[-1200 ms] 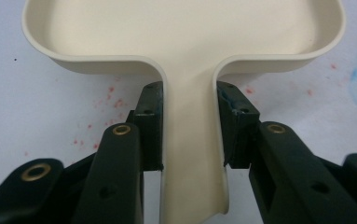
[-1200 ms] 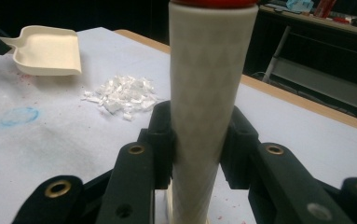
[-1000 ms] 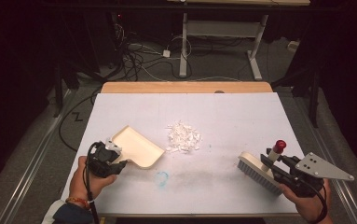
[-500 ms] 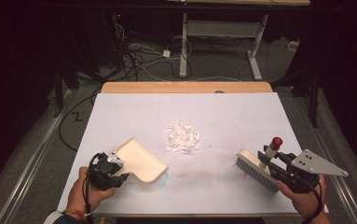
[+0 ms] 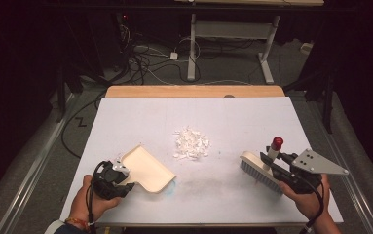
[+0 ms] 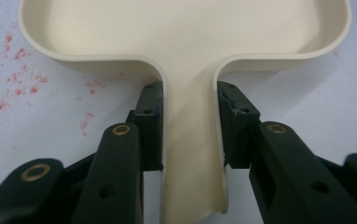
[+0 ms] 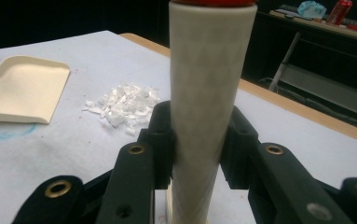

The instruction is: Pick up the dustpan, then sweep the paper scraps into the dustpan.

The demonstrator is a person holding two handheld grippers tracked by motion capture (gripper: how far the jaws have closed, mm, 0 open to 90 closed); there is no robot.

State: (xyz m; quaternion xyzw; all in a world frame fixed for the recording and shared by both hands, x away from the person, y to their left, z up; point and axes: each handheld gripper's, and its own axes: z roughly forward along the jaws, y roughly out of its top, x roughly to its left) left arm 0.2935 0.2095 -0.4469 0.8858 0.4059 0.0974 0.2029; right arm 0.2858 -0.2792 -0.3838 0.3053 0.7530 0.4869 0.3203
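A cream dustpan (image 5: 147, 168) lies on the white table sheet (image 5: 194, 117) at the front left, its mouth toward the middle. My left gripper (image 5: 121, 178) is shut on the dustpan handle (image 6: 192, 154), a jaw pressed against each side. A pile of small white scraps (image 5: 191, 144) sits at the table's middle, also visible as scraps (image 7: 122, 107) in the right gripper view. At the front right, a white brush (image 5: 259, 173) with a cream handle (image 7: 206, 102) and red cap (image 5: 276, 143) stands bristles down. My right gripper (image 5: 277, 168) is shut on that upright handle.
A wooden strip (image 5: 194, 91) borders the table's far edge. Beyond it, cables (image 5: 150, 58) and desk legs (image 5: 191, 44) stand on the dark floor. A faint blue mark (image 7: 8, 130) and red specks (image 6: 17, 70) stain the sheet near the dustpan.
The dustpan and my left gripper have slid toward the table's front edge. The brush and my right gripper have shifted slightly left, toward the scraps.
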